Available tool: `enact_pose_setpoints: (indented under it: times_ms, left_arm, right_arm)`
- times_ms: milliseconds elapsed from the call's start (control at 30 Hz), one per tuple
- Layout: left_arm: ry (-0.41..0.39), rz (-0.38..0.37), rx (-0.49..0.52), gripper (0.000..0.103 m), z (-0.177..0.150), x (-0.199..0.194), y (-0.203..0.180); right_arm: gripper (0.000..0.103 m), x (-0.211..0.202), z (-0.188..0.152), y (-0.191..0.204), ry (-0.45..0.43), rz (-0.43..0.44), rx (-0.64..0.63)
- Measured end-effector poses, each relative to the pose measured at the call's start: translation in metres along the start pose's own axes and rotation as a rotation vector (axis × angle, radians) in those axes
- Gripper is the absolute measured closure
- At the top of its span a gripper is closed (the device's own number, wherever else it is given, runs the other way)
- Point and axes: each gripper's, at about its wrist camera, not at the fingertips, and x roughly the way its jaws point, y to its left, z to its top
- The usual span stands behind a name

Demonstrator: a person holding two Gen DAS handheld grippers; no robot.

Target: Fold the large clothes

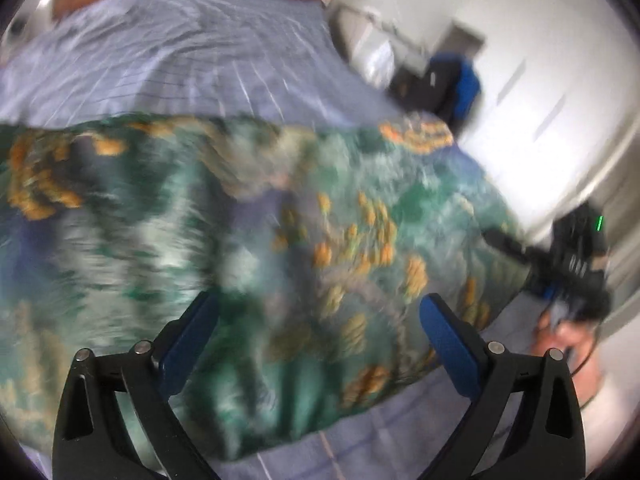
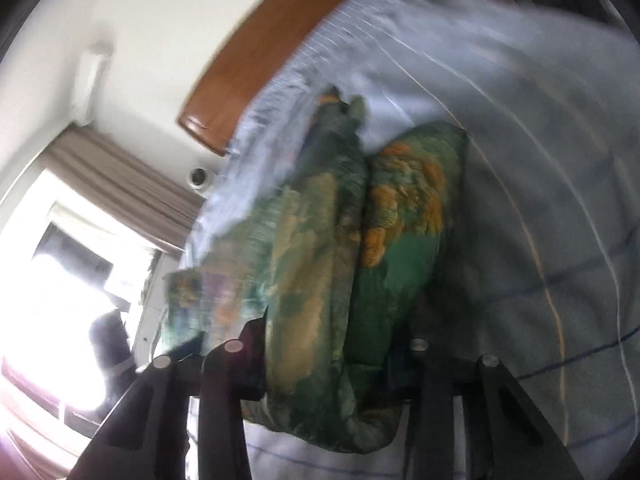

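A large green garment with orange and grey patterns lies spread across the bed. My left gripper is open just above it, with nothing between its blue pads. In the right wrist view the same garment is bunched in thick folds between the fingers of my right gripper, which is shut on it. The right gripper also shows in the left wrist view at the garment's right end. Both views are blurred by motion.
The bed has a pale blue checked sheet and a brown wooden headboard. A dark bag with blue parts sits beside the bed. A bright window with beige curtains is to the left of the bed.
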Motion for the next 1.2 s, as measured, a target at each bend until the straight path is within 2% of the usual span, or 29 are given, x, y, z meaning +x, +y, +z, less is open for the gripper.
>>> enact_pose_setpoints:
  times_ms: [100, 200, 267, 400, 467, 533, 600, 700, 900, 933, 967, 1000, 1033, 1067, 1133, 1167, 1200]
  left_arm:
    - [-0.046, -0.106, -0.112, 0.002, 0.016, -0.042, 0.026]
    - [-0.029, -0.241, -0.188, 0.002, 0.03, -0.07, 0.041]
    - [-0.028, -0.324, -0.179, 0.001, 0.039, -0.091, 0.039]
    - [-0.024, -0.369, -0.119, 0.001, 0.052, -0.114, 0.024]
    - [0.017, -0.356, -0.072, 0.001, 0.058, -0.114, 0.012]
    - [0.064, -0.27, -0.025, 0.001, 0.062, -0.107, 0.004]
    - [0.112, -0.198, -0.025, 0.001, 0.064, -0.095, 0.001]
    - [0.163, -0.144, -0.031, 0.001, 0.065, -0.082, -0.003]
    - [0.223, -0.06, -0.019, 0.002, 0.062, -0.066, -0.008]
    - [0.23, -0.043, -0.022, 0.005, 0.06, -0.064, -0.008]
    - [0.234, -0.027, -0.024, 0.025, 0.062, -0.06, -0.007]
    - [0.241, -0.002, -0.024, 0.037, 0.061, -0.059, -0.005]
    - [0.239, 0.005, -0.033, 0.056, 0.061, -0.06, -0.002]
    - [0.234, 0.004, -0.042, 0.069, 0.063, -0.063, 0.004]
    - [0.226, 0.007, -0.061, 0.073, 0.062, -0.069, 0.011]
    - [0.219, 0.012, -0.063, 0.075, 0.063, -0.072, 0.013]
    - [0.21, 0.018, -0.058, 0.075, 0.062, -0.078, 0.017]
  right_arm:
    - [0.066, -0.011, 0.009, 0.061, -0.045, 0.039, -0.083]
    - [0.067, -0.005, 0.008, 0.128, -0.068, 0.068, -0.183]
    - [0.067, 0.005, -0.002, 0.171, -0.068, 0.043, -0.286]
    - [0.067, 0.036, -0.048, 0.245, -0.045, -0.043, -0.542]
    - [0.067, 0.048, -0.071, 0.265, -0.035, -0.083, -0.653]
    - [0.067, 0.057, -0.098, 0.28, -0.031, -0.12, -0.774]
    - [0.068, 0.064, -0.125, 0.293, -0.036, -0.162, -0.892]
    - [0.068, 0.065, -0.15, 0.298, -0.06, -0.212, -1.019]
    - [0.068, 0.068, -0.177, 0.301, -0.086, -0.245, -1.147]
    - [0.068, 0.065, -0.179, 0.3, -0.088, -0.246, -1.154]
    - [0.068, 0.064, -0.182, 0.299, -0.092, -0.246, -1.169]
    - [0.068, 0.061, -0.182, 0.298, -0.095, -0.244, -1.175]
    - [0.068, 0.061, -0.185, 0.298, -0.097, -0.243, -1.179]
    - [0.068, 0.06, -0.186, 0.296, -0.102, -0.25, -1.173]
    - [0.059, 0.059, -0.184, 0.297, -0.107, -0.254, -1.142]
    - [0.052, 0.053, -0.181, 0.297, -0.113, -0.226, -1.117]
    - [0.041, 0.047, -0.181, 0.298, -0.11, -0.191, -1.095]
